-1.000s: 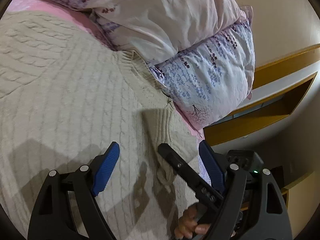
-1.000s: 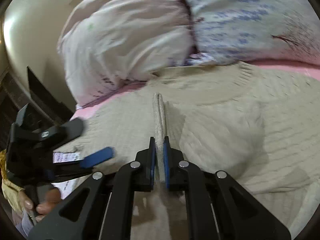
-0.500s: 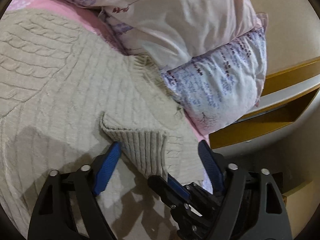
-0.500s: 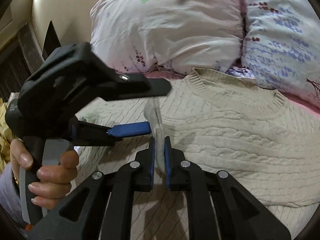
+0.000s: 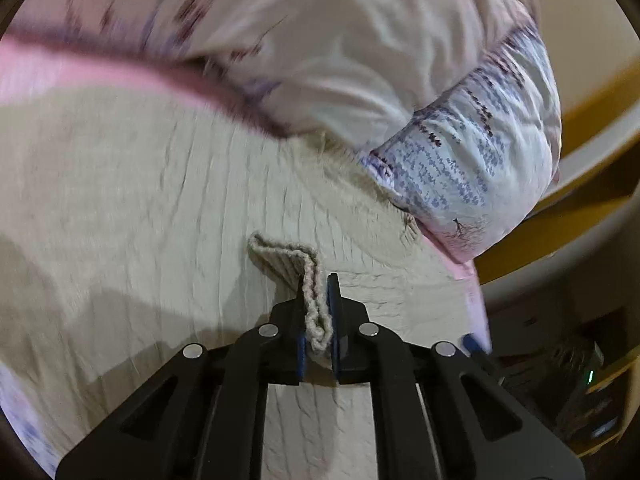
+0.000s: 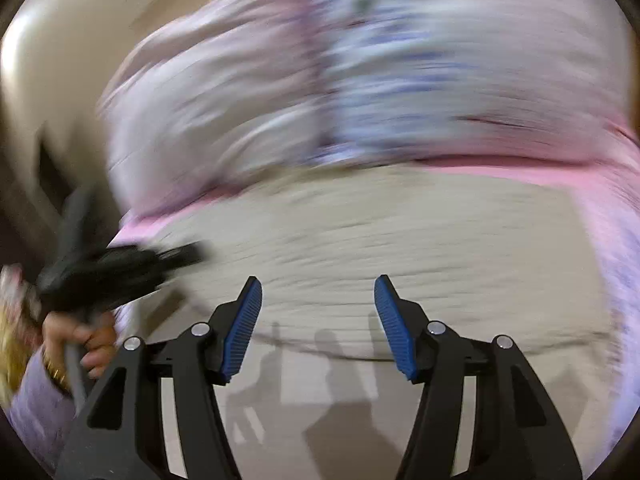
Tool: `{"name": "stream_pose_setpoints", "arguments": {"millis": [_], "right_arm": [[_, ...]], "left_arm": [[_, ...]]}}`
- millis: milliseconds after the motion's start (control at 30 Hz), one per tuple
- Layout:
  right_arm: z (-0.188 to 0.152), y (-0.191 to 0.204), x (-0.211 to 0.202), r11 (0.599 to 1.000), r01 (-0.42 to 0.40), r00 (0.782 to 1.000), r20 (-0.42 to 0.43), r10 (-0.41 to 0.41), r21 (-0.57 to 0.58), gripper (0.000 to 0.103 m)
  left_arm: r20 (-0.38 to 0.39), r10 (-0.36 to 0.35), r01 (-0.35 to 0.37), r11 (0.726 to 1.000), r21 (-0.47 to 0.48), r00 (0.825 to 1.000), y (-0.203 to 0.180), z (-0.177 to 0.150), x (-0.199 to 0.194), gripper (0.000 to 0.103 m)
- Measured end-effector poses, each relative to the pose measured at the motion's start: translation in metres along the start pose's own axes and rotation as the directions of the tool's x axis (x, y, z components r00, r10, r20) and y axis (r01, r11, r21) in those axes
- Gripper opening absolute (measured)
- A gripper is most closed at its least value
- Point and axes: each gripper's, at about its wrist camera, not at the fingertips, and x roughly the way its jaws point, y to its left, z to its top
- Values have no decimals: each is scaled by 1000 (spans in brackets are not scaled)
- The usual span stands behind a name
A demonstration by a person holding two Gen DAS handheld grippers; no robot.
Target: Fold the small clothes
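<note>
A cream cable-knit sweater (image 5: pixel 140 200) lies spread on the pink bed sheet (image 5: pixel 48 68). My left gripper (image 5: pixel 318 292) is shut on the ribbed cuff of the sweater's sleeve (image 5: pixel 312 280), which folds over the sweater's body. In the right wrist view the sweater (image 6: pixel 380 240) fills the middle, blurred by motion. My right gripper (image 6: pixel 318 292) is open and empty just above the sweater. The left gripper (image 6: pixel 116 268) shows blurred at the left of that view, held by a hand.
Two pillows, one pale pink (image 5: pixel 320 40) and one with a blue print (image 5: pixel 472 160), lie just beyond the sweater's collar. A wooden headboard shelf (image 5: pixel 580 200) is at the right. The pillows also show in the right wrist view (image 6: pixel 360 72).
My right gripper has let go of the sleeve cuff and opened. My left gripper has closed on that cuff. Both cameras are moving, so the views are blurred.
</note>
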Motion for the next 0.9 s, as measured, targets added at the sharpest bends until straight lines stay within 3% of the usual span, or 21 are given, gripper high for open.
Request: {"name": "stream_pose_setpoints", "arguments": {"millis": [133,200,267,433,533,633,700,800,900], "right_arm": [[5,-70,-30,970,160,984,52,-172,185,56],[3,-93,-42,952,190,975,68,-211,239,48],[2,-108,-49,943,199,972,71,-225,265,46],[0,-92,-28,966,203,979,0,-206,160,42],[-5,-82,-15,969,225,974,-48,-221,106,42],[-11,-80,-3,954,290,955,-88,-283,81,40],[-13,-80,-3,947,314,948,-80,-308,74,32],[-10,-92,-21,917,373,926,-1,-377,140,35],[-1,-108,-18,895,420,907,-42,-419,151,39]], "left_arm": [[71,22,-29,996,88,997,-11,9,-11,7],[97,77,-89,987,131,992,-10,5,-12,7],[87,133,-144,978,148,987,-4,-1,-6,7],[58,181,-187,974,129,982,5,-6,5,7],[103,186,-202,964,174,977,-4,-4,4,7],[165,187,-220,953,210,968,-15,1,1,7],[173,190,-226,950,214,966,-18,4,2,7],[156,202,-234,947,221,967,-19,3,6,7],[142,202,-228,953,201,969,-14,2,7,7]]}}
